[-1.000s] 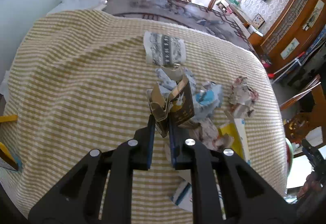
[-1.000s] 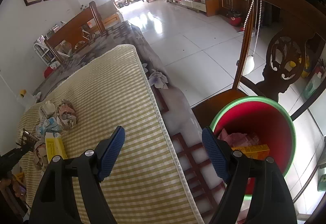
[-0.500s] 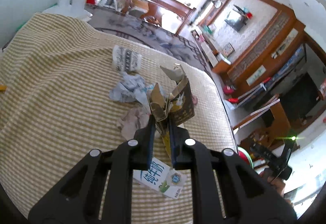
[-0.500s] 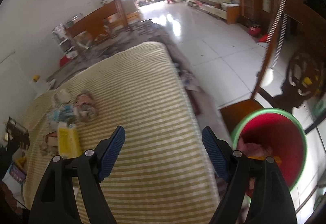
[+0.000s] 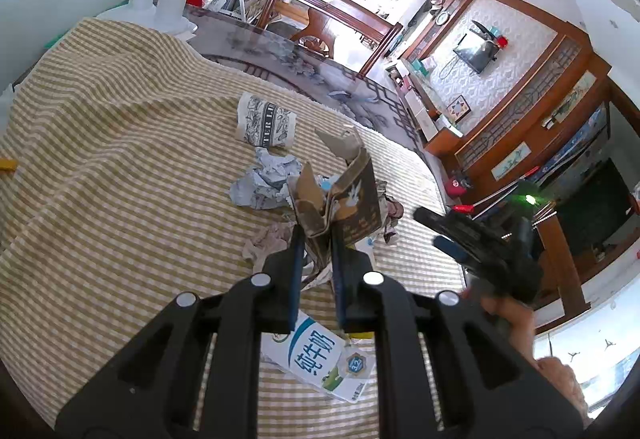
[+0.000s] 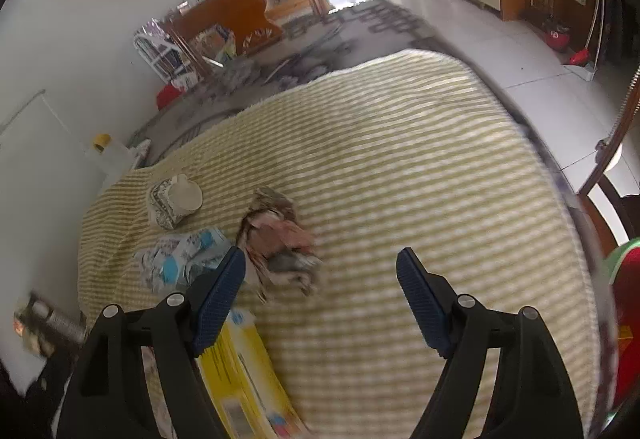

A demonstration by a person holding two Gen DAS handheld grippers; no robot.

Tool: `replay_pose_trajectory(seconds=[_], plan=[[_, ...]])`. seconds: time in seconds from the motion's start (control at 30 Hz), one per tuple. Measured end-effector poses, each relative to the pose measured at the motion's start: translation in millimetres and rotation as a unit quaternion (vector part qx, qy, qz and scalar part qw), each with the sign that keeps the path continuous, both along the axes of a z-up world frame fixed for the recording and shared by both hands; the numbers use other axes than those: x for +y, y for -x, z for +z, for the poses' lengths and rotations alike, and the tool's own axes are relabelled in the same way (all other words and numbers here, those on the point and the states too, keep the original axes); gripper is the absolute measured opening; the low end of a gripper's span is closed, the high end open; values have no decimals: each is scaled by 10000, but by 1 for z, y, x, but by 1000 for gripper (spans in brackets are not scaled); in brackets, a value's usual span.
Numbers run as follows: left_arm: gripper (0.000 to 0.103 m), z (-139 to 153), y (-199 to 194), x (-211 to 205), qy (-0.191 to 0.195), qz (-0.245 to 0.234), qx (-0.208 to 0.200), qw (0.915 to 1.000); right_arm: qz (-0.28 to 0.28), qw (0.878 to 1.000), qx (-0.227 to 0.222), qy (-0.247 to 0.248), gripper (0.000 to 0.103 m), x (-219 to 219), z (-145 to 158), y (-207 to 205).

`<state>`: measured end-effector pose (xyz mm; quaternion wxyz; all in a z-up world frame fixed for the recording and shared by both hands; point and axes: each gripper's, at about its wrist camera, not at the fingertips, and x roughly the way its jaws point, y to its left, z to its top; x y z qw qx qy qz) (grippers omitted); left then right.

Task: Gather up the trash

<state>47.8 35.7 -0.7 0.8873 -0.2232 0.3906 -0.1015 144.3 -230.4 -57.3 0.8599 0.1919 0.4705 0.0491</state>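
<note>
My left gripper is clamped on a torn brown carton, held clear above the striped cloth covering the table. My right gripper hangs spread wide with nothing between its pads, over the cloth's middle. Just past it lies a pinkish crumpled wad, with blue-and-white crumpled paper beside it and a patterned paper cup on its side farther toward the far edge. A yellow box and a white milk carton lie near the near edge. A red bin shows beyond the right edge.
</note>
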Motion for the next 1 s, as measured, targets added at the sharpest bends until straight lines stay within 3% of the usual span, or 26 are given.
replay_pose_trajectory(seconds=[0.2, 0.3, 0.33, 0.5, 0.7, 1.0], plan=[[13, -4, -4, 3, 111, 12, 29, 9999, 126, 9999, 93, -49, 75, 29, -15, -22], [13, -4, -4, 2, 118, -1, 32, 9999, 242, 9996, 164, 4, 59, 40, -21, -28], [13, -4, -5, 2, 121, 2, 25, 9999, 308, 9993, 214, 32, 47, 44, -24, -31], [13, -4, -5, 4, 126, 20, 45, 9999, 512, 9986, 92, 36, 34, 53, -21, -27], [13, -3, -4, 3, 76, 18, 54, 10000, 717, 9966, -380, 122, 33, 40, 15, 4], [13, -4, -4, -7, -275, -70, 46, 9996, 891, 9903, -887, 591, 33, -11, 62, 94]])
